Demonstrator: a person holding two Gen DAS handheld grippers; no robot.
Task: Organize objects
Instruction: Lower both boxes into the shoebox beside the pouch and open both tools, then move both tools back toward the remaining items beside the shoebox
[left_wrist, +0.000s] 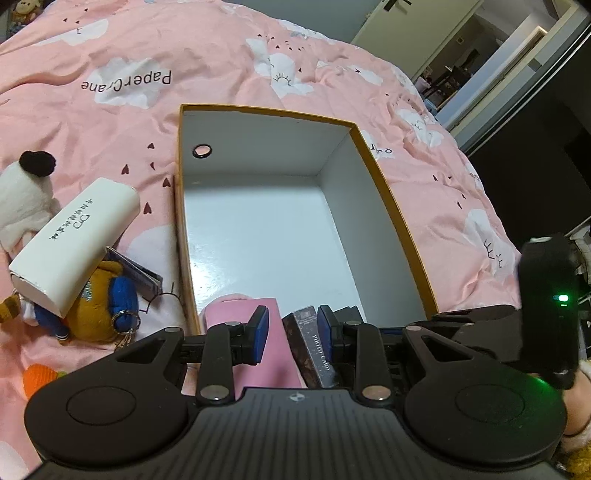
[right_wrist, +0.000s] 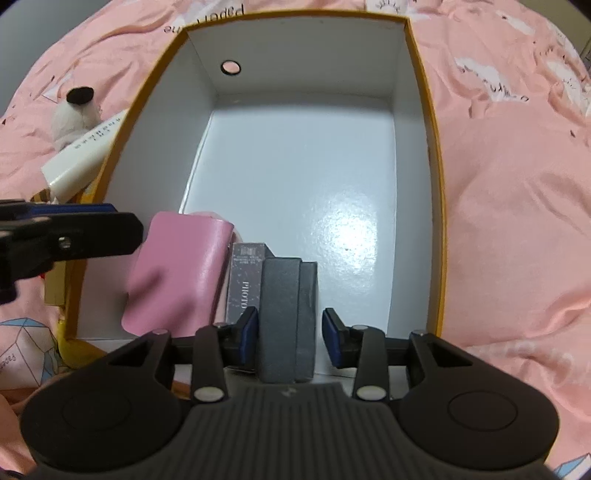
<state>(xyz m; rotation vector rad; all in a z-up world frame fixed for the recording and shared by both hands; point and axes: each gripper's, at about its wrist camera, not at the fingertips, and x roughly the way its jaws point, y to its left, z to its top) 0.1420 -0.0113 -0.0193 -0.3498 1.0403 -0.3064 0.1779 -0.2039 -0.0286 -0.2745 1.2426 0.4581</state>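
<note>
right gripper (right_wrist: 289, 338) partly spread around grey box (right_wrist: 286, 317), one pad touching, left gripper (left_wrist: 291, 330) spread, empty

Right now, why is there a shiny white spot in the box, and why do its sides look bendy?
In the right wrist view, room light glares off the glossy white floor of the yellow-edged cardboard box; the soft pink pouch looks blurred at its lower edge. In the left wrist view, the fisheye lens bows the box's rim, and the doorway beyond the bed is bright.
</note>
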